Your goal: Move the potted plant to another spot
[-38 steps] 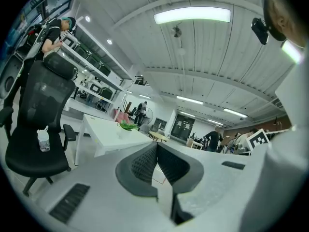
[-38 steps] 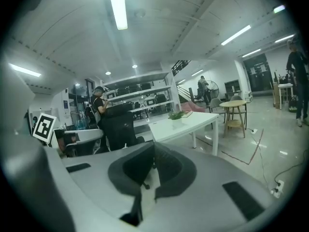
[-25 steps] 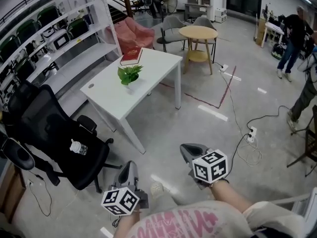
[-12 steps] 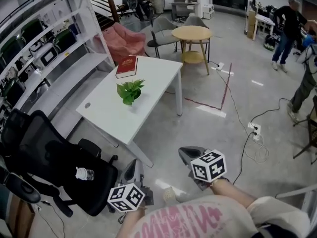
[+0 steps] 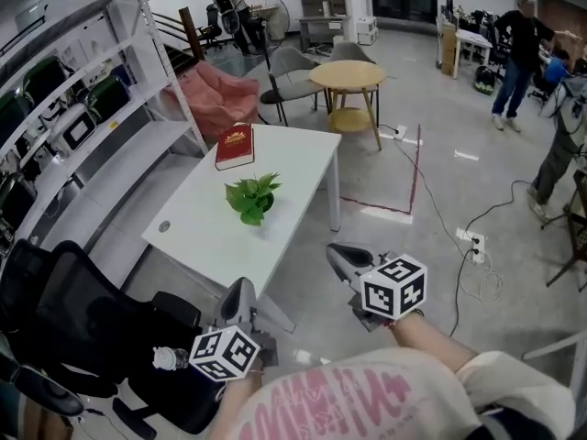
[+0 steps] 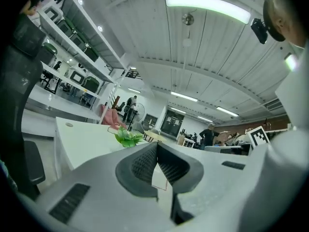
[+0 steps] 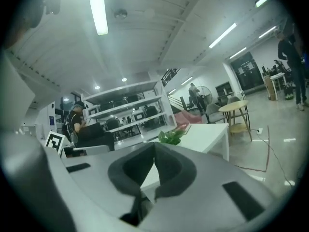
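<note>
Potted plant (image 5: 252,197) pot lost under leaves; office chair (image 5: 64,324) cut off.

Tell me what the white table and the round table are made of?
White table: probably laminated board, smooth, matte, evenly white. Round table: likely pale wood, judging by its warm tan top and legs; grain too small to see.

small leafy green potted plant (image 5: 251,198) upright near the middle of the white table (image 5: 197,236)
</note>
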